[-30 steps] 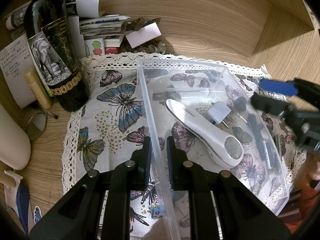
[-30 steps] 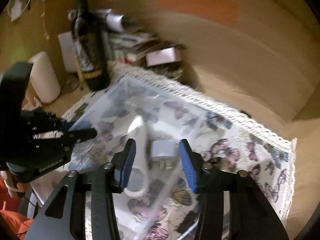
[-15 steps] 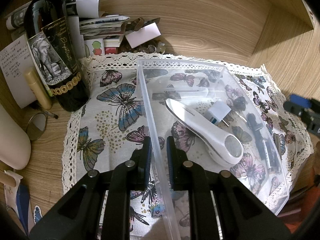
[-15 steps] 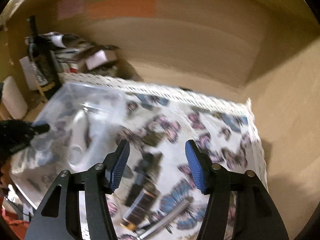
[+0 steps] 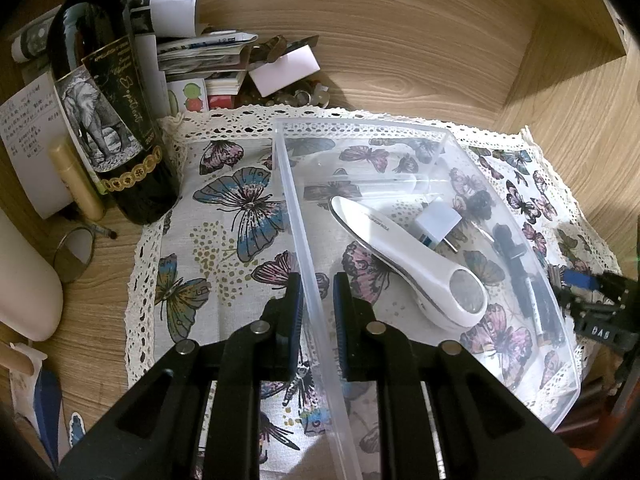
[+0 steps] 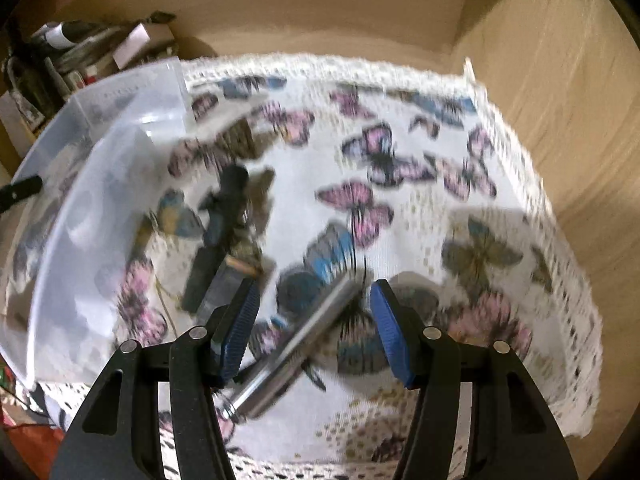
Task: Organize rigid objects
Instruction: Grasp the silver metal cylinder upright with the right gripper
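A clear plastic bin (image 5: 360,128) stands on a butterfly cloth (image 5: 224,216). It holds a white handheld device (image 5: 404,256) and a white plug adapter (image 5: 436,224). My left gripper (image 5: 317,312) is shut on the bin's left wall. My right gripper (image 6: 314,328) is open and empty, low over the cloth, with a silver metal tube (image 6: 296,344) lying between its fingers. Dark stick-shaped objects (image 6: 220,240) lie on the cloth just outside the bin (image 6: 80,184); through the bin wall they show in the left wrist view (image 5: 524,280). The right gripper also shows at the right edge (image 5: 588,300).
A dark wine bottle (image 5: 108,112) stands left of the cloth, with a gold tube (image 5: 76,180), a small round mirror (image 5: 74,254) and stacked papers (image 5: 200,56) around it. Wooden walls (image 6: 540,80) close in behind and to the right.
My right gripper has left the bin, swung right and come down over the silver tube on the cloth. My left gripper still grips the bin wall; the bin has not moved.
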A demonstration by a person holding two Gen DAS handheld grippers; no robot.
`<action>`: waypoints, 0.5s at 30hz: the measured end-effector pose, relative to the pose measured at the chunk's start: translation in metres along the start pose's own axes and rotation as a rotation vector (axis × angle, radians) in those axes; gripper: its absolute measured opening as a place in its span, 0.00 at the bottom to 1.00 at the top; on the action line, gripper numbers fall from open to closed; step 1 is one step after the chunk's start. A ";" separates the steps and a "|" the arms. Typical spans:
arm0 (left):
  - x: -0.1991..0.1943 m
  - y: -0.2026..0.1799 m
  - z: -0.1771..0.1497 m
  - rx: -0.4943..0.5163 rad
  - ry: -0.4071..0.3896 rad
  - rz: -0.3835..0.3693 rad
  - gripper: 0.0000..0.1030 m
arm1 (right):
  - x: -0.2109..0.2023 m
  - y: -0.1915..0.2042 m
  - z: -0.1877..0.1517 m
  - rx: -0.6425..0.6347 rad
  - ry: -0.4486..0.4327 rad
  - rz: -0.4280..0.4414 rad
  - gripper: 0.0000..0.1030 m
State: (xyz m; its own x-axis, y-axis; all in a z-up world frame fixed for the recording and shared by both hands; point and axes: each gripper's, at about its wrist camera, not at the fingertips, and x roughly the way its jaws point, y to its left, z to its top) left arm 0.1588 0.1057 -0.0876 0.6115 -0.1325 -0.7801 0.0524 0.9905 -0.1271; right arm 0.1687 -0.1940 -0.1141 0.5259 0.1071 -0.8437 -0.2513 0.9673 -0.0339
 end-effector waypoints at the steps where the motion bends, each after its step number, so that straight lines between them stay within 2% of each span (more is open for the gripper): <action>1: 0.000 0.000 0.000 -0.001 0.000 0.000 0.13 | 0.002 -0.001 -0.003 0.005 0.014 0.006 0.53; 4: 0.000 0.000 0.000 -0.003 -0.001 -0.001 0.13 | 0.006 -0.004 -0.011 0.030 0.026 0.023 0.46; 6: 0.000 0.000 0.000 -0.002 0.000 -0.001 0.13 | 0.004 -0.003 -0.013 0.027 0.015 0.022 0.25; 8: 0.000 -0.001 -0.001 -0.002 -0.001 -0.002 0.13 | 0.004 -0.001 -0.013 0.020 0.009 0.015 0.14; 15: 0.000 0.000 0.000 0.000 -0.001 -0.002 0.13 | 0.002 0.002 -0.004 0.012 -0.026 0.001 0.14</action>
State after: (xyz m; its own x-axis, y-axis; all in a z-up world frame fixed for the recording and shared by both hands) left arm 0.1582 0.1055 -0.0874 0.6119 -0.1345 -0.7795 0.0537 0.9902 -0.1287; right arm 0.1660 -0.1932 -0.1178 0.5470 0.1137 -0.8294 -0.2423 0.9698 -0.0268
